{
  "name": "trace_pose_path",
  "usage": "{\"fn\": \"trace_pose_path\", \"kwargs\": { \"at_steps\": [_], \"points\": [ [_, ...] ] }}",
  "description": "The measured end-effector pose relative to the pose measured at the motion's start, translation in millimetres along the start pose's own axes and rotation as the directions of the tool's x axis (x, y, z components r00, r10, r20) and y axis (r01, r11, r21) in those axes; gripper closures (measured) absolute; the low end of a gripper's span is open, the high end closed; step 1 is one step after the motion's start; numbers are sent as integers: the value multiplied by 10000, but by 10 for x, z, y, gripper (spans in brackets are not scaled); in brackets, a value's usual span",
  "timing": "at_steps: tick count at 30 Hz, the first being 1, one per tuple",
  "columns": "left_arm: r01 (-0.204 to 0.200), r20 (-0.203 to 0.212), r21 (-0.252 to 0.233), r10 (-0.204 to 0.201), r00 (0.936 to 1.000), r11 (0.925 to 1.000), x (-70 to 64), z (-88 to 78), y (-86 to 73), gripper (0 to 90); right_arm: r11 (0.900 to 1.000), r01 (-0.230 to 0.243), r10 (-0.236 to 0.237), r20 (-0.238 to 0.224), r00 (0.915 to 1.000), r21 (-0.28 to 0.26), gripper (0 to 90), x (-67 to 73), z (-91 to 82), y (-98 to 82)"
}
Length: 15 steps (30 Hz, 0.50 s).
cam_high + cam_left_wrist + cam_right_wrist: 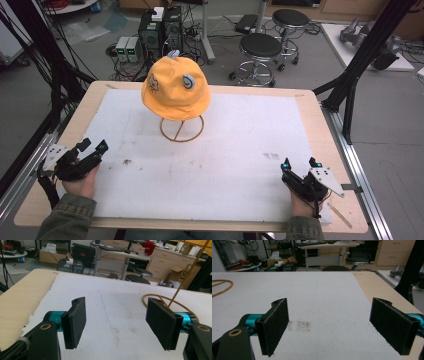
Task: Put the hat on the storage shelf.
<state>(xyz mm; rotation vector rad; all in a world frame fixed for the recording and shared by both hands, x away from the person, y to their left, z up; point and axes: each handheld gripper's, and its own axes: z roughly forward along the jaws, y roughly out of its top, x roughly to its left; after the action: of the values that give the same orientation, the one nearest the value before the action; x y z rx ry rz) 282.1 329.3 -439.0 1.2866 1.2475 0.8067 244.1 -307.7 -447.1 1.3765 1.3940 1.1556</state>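
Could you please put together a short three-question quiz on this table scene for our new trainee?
1. True or false: the yellow hat lies flat on the white mat.
2. Which is closer to the stand's ring? A. the left gripper B. the right gripper
3. Fill in: both grippers' jaws stand ____, with nothing between them.

Key
1. False: it sits on top of a wire stand, above the mat.
2. A: in the left gripper view the ring lies just beyond the jaws.
3. Open: the right gripper and left gripper each show a wide gap.
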Motion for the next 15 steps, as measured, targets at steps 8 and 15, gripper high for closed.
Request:
{"fn": "trace_pose_path", "kwargs": {
  "at_steps": [8,15],
  "points": [
    [7,48,15,-7,10000,10000,4,11,-1,330,10000,-2,2,-10,10000,-1,145,8,-11,14],
    [7,60,13,-7,10000,10000,-1,14,-2,330,9999,132,-133,-55,9999,-111,145,27,-26,30]
  ]
}}
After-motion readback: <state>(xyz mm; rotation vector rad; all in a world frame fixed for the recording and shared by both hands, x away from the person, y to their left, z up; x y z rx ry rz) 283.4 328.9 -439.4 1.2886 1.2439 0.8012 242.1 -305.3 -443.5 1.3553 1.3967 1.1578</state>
